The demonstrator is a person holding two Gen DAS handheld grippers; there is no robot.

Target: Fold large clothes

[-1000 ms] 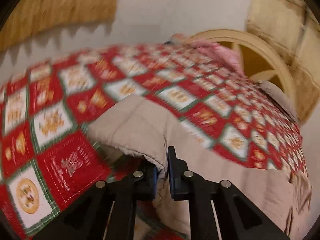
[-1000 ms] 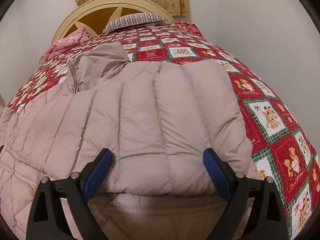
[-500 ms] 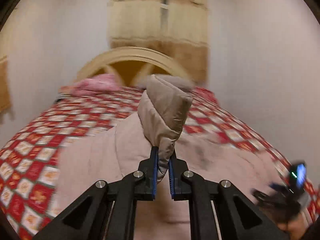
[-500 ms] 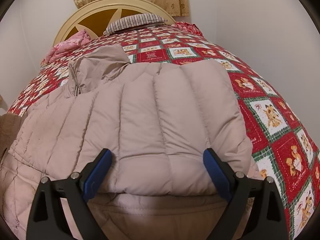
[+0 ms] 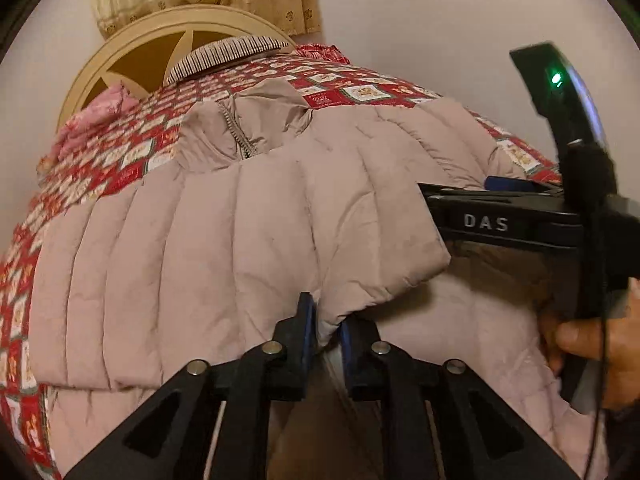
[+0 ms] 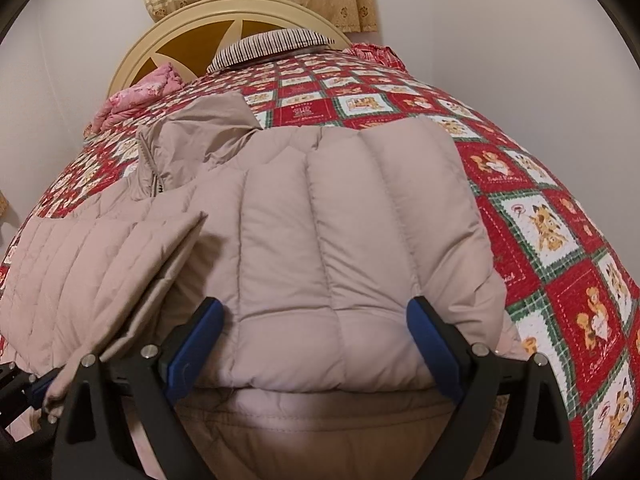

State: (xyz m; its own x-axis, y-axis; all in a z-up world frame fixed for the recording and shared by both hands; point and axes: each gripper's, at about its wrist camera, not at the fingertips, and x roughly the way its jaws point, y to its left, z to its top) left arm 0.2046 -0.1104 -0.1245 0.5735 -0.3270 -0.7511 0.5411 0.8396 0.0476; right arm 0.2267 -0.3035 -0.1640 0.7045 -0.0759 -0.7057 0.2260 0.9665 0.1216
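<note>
Left gripper [image 5: 325, 330] jaws are opening w/ the sleeve cuff [image 5: 400, 276] of the beige puffer jacket [image 5: 240, 220] still btwn the pads, bc we've laid that sleeve across the jacket's body on the red patchwork quilt [image 6: 560, 240]. Right gripper [image 6: 314, 354] is spread wide, holding nothing, straddling the other folded sleeve [image 6: 352, 240], prob to keep that fold flat while we let go.

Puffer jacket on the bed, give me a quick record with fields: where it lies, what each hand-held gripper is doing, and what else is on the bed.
jacket: beige puffer jacket, on quilt
left hand-held gripper: jaws opening, sleeve edge between them
right hand-held gripper: open, straddling folded sleeve
bed head: striped pillow, pink cloth
</note>
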